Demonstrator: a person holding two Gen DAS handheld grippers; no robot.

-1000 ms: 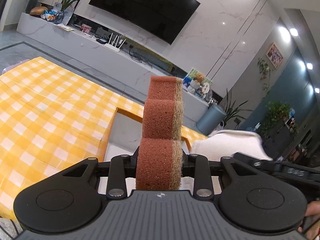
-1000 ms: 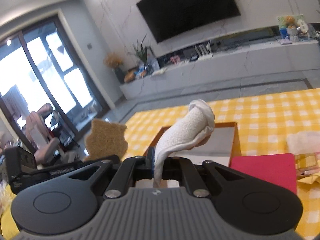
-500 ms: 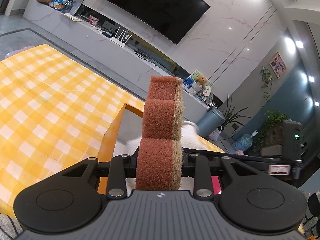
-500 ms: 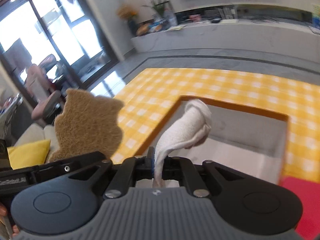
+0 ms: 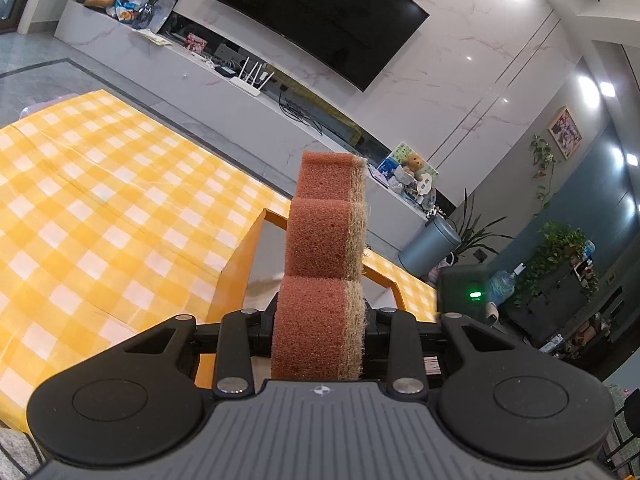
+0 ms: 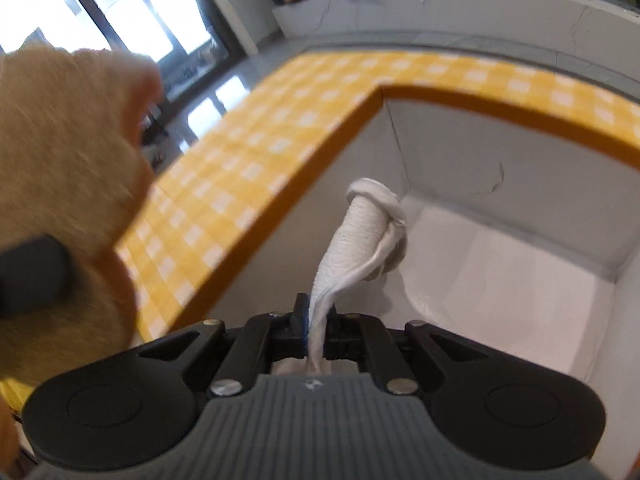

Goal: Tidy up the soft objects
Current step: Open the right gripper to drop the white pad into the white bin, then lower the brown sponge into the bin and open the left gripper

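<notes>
Both claws pinch soft things at the orange box.

Left claw grips a rust-red sponge at its bottom lobe, so it stands upright, its tan scrub face to the right; beyond it lies the box on the yellow-checked desk, and farther off a TV hangs on the marble wall over a long low cabinet. Right claw is clamped on a white cloth, which rises as a twisted roll over the pale inside of the box. To the left, close and blurred, the sponge shows its tan face. Past the desk are bright windows.
</notes>
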